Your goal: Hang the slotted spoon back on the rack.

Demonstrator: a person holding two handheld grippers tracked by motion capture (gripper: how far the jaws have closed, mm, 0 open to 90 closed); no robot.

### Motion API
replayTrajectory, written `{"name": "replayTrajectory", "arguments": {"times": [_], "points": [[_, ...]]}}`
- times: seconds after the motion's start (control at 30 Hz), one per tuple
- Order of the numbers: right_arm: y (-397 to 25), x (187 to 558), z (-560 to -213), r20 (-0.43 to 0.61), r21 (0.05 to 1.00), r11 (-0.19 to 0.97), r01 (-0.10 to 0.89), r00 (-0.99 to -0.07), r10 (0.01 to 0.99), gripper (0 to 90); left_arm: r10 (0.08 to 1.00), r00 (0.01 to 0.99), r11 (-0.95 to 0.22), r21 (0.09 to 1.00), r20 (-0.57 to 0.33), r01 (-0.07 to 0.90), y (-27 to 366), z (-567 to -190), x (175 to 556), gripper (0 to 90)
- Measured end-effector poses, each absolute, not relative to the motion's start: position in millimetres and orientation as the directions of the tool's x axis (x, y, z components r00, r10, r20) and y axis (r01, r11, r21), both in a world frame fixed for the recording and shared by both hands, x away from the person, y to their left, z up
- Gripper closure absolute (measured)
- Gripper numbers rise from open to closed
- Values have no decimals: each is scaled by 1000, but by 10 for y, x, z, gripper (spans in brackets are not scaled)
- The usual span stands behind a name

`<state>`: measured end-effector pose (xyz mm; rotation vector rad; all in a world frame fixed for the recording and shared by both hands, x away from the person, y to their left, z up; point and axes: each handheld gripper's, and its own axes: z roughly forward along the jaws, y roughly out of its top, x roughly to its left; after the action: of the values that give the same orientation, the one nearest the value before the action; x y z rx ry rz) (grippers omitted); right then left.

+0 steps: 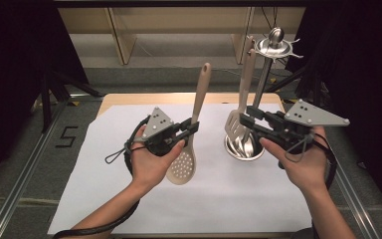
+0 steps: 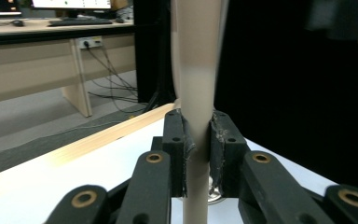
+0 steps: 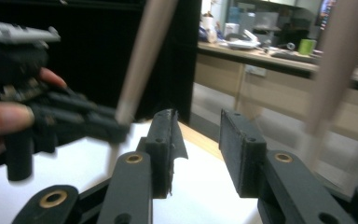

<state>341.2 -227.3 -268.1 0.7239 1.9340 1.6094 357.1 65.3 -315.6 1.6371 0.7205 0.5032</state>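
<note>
Beige skimmer spoon (image 1: 185,164) up off white sheet (image 1: 104,199), left gripper (image 1: 195,126) clenched on its handle just above bowl. Handle long, slim, running up and slightly right; bowl round, flat, dotted with small holes, hanging below hand. Left gripper view: both pads (image 2: 176,154) pressed tight against pale handle (image 2: 196,140). Right gripper (image 1: 245,117) released, jaws apart with nothing between, near beige slotted turner (image 1: 235,127) standing in steel utensil holder (image 1: 243,147) on table's right side.

High view looks down over the table (image 1: 129,199); both close gripper views share the skimmer (image 1: 191,134).
</note>
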Motion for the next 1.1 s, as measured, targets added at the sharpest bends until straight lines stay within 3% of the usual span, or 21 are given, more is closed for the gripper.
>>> {"name": "replayTrajectory", "arguments": {"times": [0.3, 0.6, 0.7, 0.8, 0.97, 1.1], "points": [[-1909, 3571, -2678, 2, 992, 92, 82, -760, 650, 604, 660, 750, -130, 978, -38, 164, 375, -3172, 3542, 775], [-1859, 3615, -2729, 32, 990, 80, 113, -746, 665, 576, 645, 764, -159, 974, -23, 164, 273, -3220, 3527, 774], [-1851, 3619, -2718, 11, 991, 92, 98, -742, 670, 626, 639, 769, -165, 973, -17, 158, 243, -3227, 3518, 773], [-1866, 3612, -2716, 43, 990, 74, 123, -748, 662, 694, 627, 779, -183, 973, 8, 138, 227, -3229, 3514, 772], [-1925, 3605, -2719, 95, 988, 39, 153, -776, 623, 733, 590, 807, -213, 971, 36, 112, 218, -3221, 3535, 767], [-1978, 3588, -2688, 79, 989, 60, 137, -819, 569, 750, 495, 868, -230, 969, 37, 90, 216, -3168, 3581, 706]]}}
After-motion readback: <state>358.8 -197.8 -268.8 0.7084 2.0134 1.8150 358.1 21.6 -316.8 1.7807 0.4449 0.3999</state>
